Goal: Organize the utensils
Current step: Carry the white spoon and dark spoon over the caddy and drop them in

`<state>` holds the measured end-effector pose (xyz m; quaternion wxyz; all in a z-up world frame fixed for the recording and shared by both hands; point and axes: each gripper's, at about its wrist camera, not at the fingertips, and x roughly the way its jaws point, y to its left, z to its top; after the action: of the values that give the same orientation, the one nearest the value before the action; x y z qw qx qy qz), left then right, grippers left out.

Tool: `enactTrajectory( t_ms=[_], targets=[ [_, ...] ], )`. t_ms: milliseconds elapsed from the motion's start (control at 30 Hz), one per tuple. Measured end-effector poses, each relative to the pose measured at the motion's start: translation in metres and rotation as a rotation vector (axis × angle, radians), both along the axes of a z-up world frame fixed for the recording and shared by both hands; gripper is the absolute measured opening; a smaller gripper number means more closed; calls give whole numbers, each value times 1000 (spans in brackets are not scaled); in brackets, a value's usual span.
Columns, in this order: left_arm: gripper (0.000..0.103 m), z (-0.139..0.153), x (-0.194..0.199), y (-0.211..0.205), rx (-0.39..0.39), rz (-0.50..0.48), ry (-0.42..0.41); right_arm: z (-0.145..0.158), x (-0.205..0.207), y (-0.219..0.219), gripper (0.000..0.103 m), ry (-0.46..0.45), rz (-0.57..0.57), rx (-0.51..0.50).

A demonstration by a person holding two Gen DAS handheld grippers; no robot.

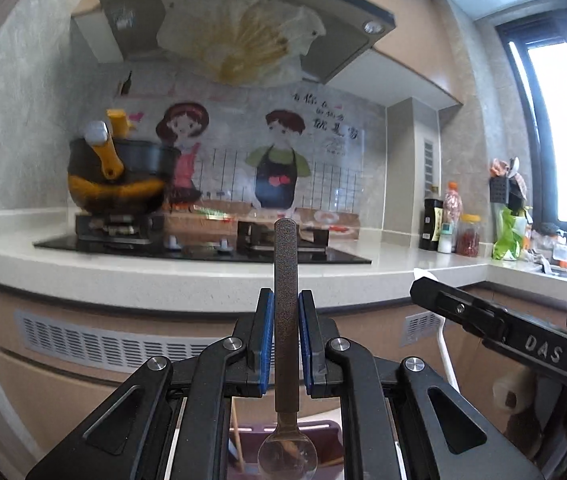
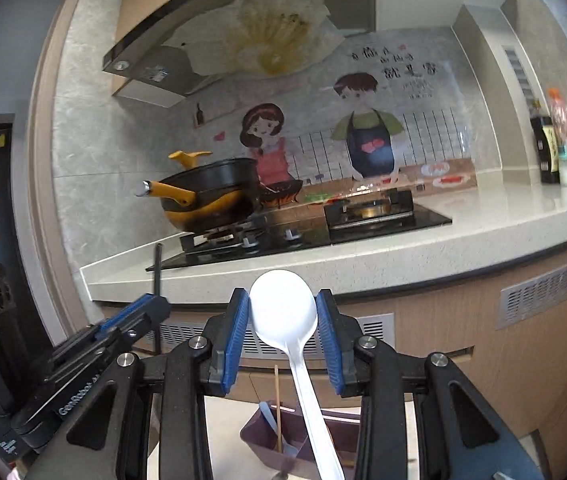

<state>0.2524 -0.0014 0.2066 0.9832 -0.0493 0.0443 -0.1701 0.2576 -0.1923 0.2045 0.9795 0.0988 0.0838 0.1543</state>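
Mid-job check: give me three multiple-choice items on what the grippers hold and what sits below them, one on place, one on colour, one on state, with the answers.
1. Where is the purple utensil tray?
A. on the counter by the stove
B. below both grippers
C. on the hob

2. What colour is the spoon in the right hand-held gripper?
A. white
B. yellow
C. black

3. How does the left hand-held gripper stand?
A. open and empty
B. shut on chopsticks
C. shut on the handle of a metal spoon

Answers:
1 B: both wrist views show the tray low, under the fingers.
2 A: the bowl between the blue pads is plain white.
3 C: the pads press the dark speckled handle; the spoon's bowl hangs below.
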Motion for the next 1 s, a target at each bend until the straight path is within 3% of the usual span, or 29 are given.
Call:
enactTrajectory(
  t_ms=[167,500,767,1000],
  targets=[
    [12,-31,49,-5,-24,-12,79,-35,42,0,32,58,-20,42],
    [12,-95,114,1,-54,-1,201,-92,101,10,33,160,-75,12],
    [12,-127,138,7,-108,2,239,-120,121,16,33,167,-95,25],
    [12,-150,144,14,-134,19,205,-139,133,15,33,174,-122,23]
  ],
)
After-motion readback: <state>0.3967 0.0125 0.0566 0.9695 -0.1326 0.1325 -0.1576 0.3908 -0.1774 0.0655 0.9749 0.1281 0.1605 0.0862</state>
